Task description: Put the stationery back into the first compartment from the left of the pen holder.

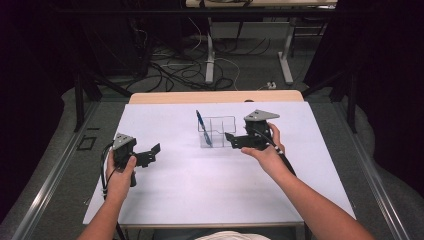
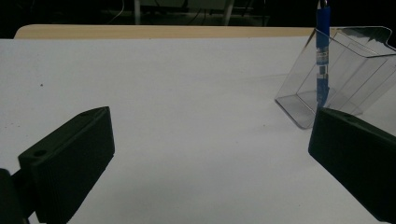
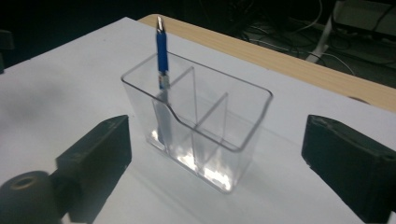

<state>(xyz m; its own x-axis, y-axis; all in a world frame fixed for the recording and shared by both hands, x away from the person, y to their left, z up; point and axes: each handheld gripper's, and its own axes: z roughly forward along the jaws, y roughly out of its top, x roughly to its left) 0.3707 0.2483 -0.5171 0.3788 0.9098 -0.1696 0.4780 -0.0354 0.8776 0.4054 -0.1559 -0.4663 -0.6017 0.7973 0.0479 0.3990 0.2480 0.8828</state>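
My right gripper fingers spread, empty, beside clear plastic divided holder; nudge tips blue pen. Left gripper fingers released, frame's lower left.

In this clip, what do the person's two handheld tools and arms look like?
Each hand carries a black handheld two-jaw tool, left and right, topped by a grey three-cornered plate. The jaws are chunky black blocks with ribbed inner faces. A black cable trails from the right one along the forearm. Both forearms are bare, with no sleeves in sight.

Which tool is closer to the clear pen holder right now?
The right tool, its open jaws almost at the clear pen holder; the left tool sits well off to the side.
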